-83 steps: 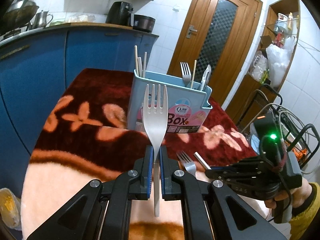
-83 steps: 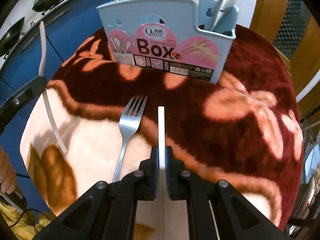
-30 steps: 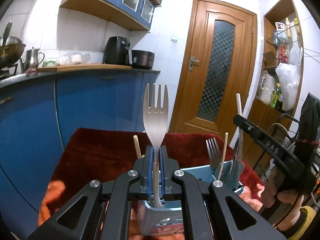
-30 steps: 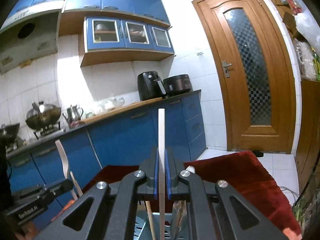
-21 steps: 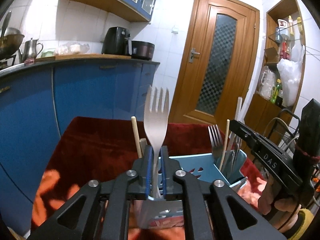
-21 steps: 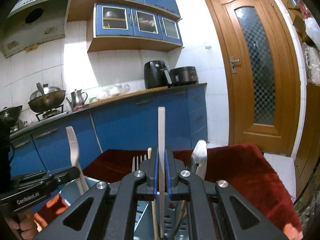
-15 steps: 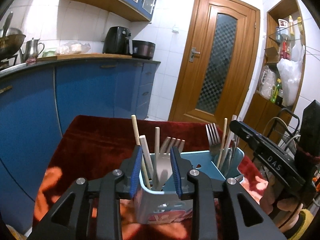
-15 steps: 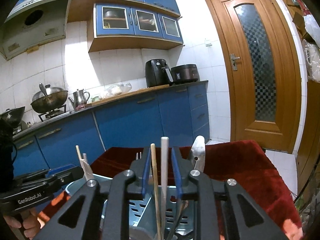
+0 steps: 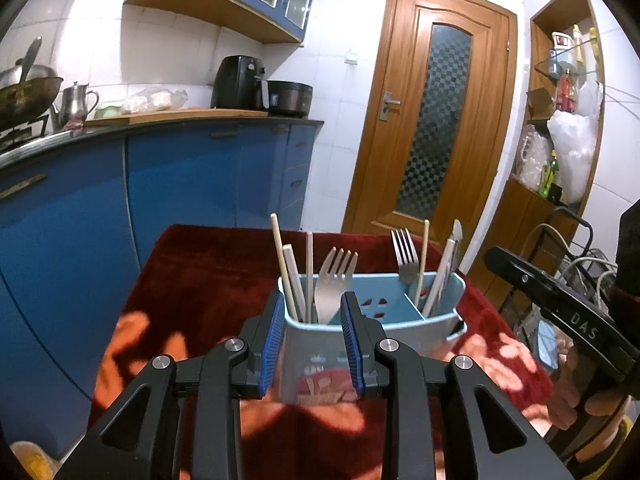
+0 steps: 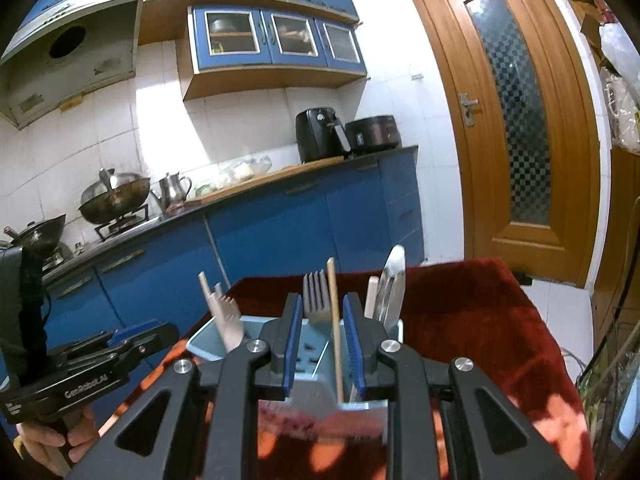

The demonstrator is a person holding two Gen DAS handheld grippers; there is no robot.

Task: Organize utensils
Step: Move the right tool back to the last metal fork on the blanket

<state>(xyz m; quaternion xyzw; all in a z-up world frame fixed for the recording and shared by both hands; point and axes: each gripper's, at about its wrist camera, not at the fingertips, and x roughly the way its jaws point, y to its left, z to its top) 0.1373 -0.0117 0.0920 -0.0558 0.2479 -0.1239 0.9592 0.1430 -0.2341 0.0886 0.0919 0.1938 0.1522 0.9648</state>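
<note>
A light blue utensil box (image 9: 400,312) stands on the red flowered table cloth (image 9: 208,280). My left gripper (image 9: 312,340) is open and empty, jaws either side of the box's left end. A white plastic fork (image 9: 334,280) stands there among chopsticks (image 9: 286,268). A metal fork (image 9: 402,250), a chopstick and a knife stand in the right compartments. My right gripper (image 10: 322,348) is open and empty in front of the box (image 10: 316,344), with a wooden chopstick (image 10: 334,320) between its jaws and the metal fork (image 10: 314,294) behind.
Blue kitchen cabinets (image 9: 180,184) run along the left with pots, a kettle and an air fryer (image 9: 236,82) on the counter. A wooden door (image 9: 436,120) is behind the table. Shelves and a wire rack with cables (image 9: 580,256) stand at the right.
Both grippers rose from the table to above the box, then opened. The white fork dropped from the left gripper and the white chopstick from the right; both now stand in the box.
</note>
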